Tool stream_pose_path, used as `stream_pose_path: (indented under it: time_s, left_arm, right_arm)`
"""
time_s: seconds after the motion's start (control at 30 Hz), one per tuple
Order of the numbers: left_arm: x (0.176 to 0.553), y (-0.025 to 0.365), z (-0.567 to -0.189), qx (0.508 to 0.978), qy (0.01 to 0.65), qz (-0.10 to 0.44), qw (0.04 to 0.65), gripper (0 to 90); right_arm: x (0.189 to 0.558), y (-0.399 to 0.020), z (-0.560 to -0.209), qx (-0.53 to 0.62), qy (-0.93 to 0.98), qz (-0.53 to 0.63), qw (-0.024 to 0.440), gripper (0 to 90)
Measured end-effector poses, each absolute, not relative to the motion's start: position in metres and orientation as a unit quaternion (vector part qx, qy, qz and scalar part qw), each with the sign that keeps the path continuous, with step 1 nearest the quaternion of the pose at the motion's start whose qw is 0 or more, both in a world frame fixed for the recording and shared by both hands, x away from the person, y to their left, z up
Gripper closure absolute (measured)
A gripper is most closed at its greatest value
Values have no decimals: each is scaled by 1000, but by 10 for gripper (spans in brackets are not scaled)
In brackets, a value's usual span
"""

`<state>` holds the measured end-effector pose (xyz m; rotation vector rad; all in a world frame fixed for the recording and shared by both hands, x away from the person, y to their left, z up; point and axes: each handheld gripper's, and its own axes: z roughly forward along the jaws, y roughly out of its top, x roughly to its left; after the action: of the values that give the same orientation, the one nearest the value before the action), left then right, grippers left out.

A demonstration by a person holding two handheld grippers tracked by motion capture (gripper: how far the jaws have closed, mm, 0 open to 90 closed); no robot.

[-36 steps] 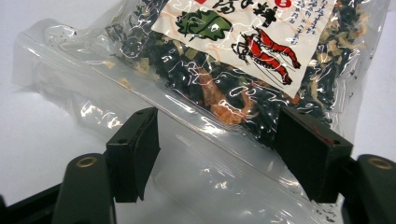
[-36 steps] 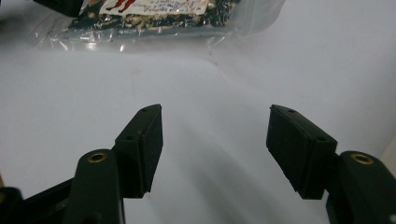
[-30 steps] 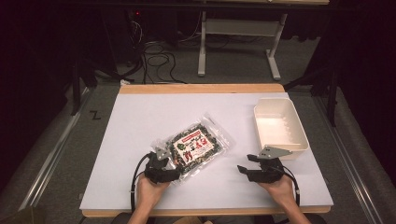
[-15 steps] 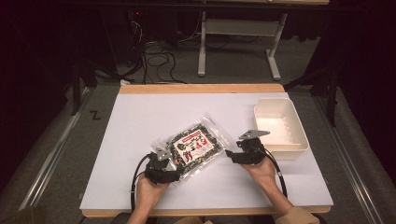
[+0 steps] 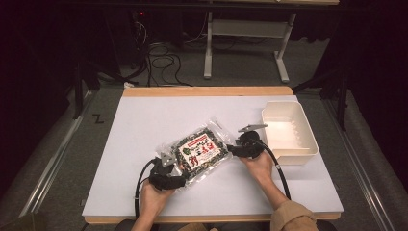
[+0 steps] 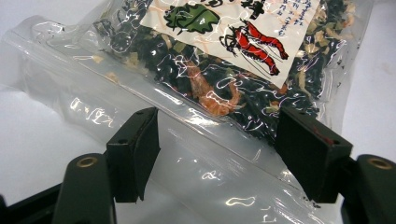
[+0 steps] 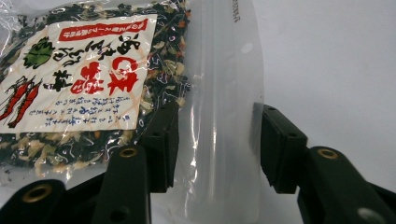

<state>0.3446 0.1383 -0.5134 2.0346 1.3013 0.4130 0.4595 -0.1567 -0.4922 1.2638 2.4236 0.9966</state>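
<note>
A clear snack bag [image 5: 199, 151] of dark dried greens with a white and red label lies near the front of the white table [image 5: 144, 120]. My left gripper [image 5: 179, 174] is at the bag's near left corner. In the left gripper view its jaws [image 6: 219, 144] sit close on the crumpled clear end of the bag [image 6: 224, 70]. My right gripper [image 5: 232, 148] is at the bag's right end. In the right gripper view its jaws [image 7: 217, 144] have just been closing and stand on either side of the clear sealed strip of the bag [image 7: 84, 79], still open.
An empty white plastic bin [image 5: 298, 156] stands at the table's right edge, just past my right hand. A wooden strip runs along the table's far edge. Table legs and cables lie on the floor beyond.
My right gripper has moved left from in front of the bin to the bag's right end. The left gripper and the bag have stayed where they were.
</note>
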Motion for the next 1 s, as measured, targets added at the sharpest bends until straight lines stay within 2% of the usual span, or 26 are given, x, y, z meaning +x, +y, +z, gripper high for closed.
stream_pose_path:
  time_s: [0.17, 0.3, 0.4, 0.63, 0.67, 1.0]
  left_arm:
    - [345, 138, -513, 782, 500, 157, 339, 310]
    - [345, 138, -513, 782, 500, 158, 338, 310]
    - [345, 138, -514, 781, 501, 157, 339, 308]
    - [345, 138, -514, 781, 500, 160, 339, 303]
    - [345, 138, -514, 778, 503, 154, 343, 303]
    - [341, 144, -512, 764, 512, 143, 365, 300]
  right_arm:
    - [468, -160, -496, 442, 822, 351, 75, 593]
    - [468, -160, -497, 435, 824, 357, 64, 651]
    - [467, -159, -496, 432, 823, 365, 51, 737]
    - [464, -155, -494, 418, 830, 362, 70, 843]
    - [463, -157, -491, 415, 830, 363, 85, 887]
    - [456, -163, -457, 387, 833, 376, 119, 894]
